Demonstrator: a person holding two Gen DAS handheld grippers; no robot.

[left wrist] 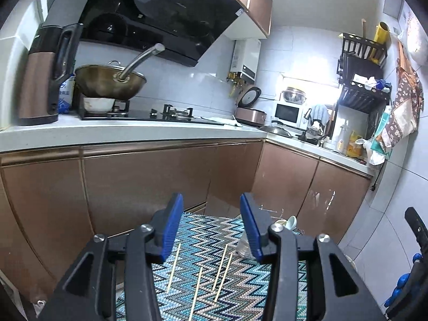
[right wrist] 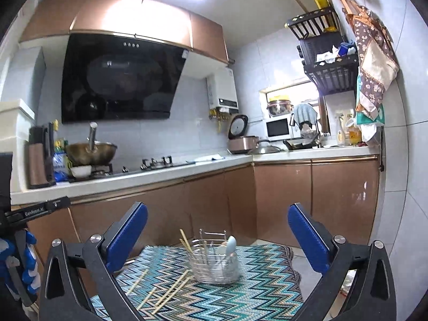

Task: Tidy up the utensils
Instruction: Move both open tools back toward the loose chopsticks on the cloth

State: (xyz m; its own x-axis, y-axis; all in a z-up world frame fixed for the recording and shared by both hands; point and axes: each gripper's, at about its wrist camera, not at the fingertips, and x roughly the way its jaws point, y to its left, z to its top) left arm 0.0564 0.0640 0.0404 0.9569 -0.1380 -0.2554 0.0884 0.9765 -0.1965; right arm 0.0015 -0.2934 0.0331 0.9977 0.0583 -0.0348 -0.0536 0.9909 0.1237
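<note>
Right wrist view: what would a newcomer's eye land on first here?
The zigzag cloth in the foreground, with a wire utensil basket standing on it that holds spoons and chopsticks. Loose chopsticks lie scattered on the cloth left of the basket. The right gripper frames it all, blue fingers spread wide and empty.

Wok (left wrist: 109, 81) on stove, kettle (left wrist: 40, 80) beside.

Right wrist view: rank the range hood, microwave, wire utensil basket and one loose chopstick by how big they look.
1. Range hood, by far.
2. Wire utensil basket, though it is nearer the camera.
3. Microwave, far off, so it looks small.
4. Loose chopstick, long but thin.
</note>
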